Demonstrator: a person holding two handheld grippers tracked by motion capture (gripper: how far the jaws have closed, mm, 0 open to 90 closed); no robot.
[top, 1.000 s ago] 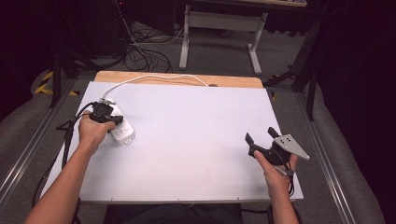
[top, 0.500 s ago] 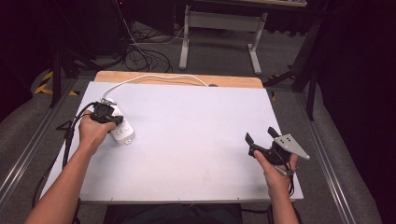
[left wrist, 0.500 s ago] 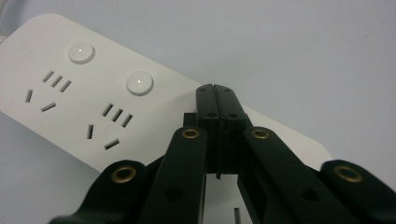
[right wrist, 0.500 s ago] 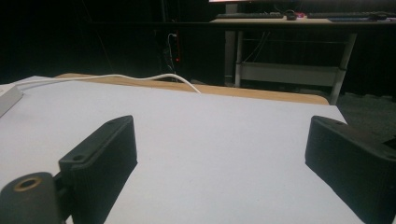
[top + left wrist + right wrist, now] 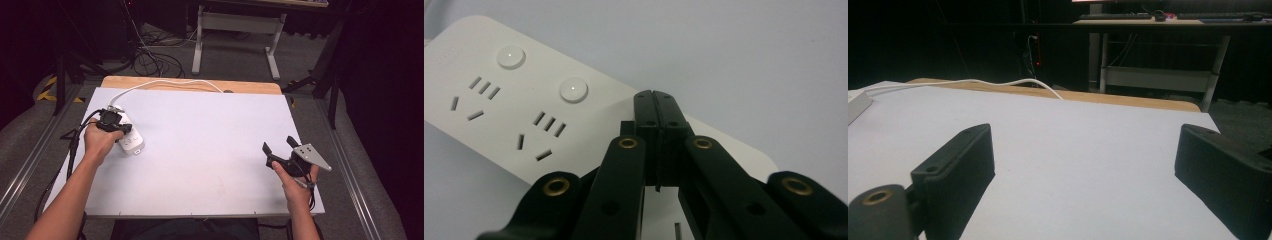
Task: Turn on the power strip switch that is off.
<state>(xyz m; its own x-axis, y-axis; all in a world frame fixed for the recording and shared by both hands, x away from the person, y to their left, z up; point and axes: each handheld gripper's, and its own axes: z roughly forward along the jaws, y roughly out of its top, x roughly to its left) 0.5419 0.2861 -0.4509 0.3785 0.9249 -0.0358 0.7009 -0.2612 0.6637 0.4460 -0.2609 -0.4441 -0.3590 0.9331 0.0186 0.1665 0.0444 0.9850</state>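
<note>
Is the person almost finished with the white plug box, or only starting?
Probably only starting. Done: nothing obvious; both round buttons look alike and no plug sits in the sockets. In hand: the left gripper, jaws shut together, rests its tips over the power strip, near a button. Left: whatever pressing or moving follows. The right gripper waits open above the white table.

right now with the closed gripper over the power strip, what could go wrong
1. The left hand-held gripper, jaws shut, is poised over the white power strip beside its round buttons; a small slip might press the wrong one or miss.
2. A hard push could slide the strip on the smooth white table, since the right hand-held gripper sits open far across the table, not steadying it.
3. The white cord trails over the table's far edge and could tug the strip.
</note>
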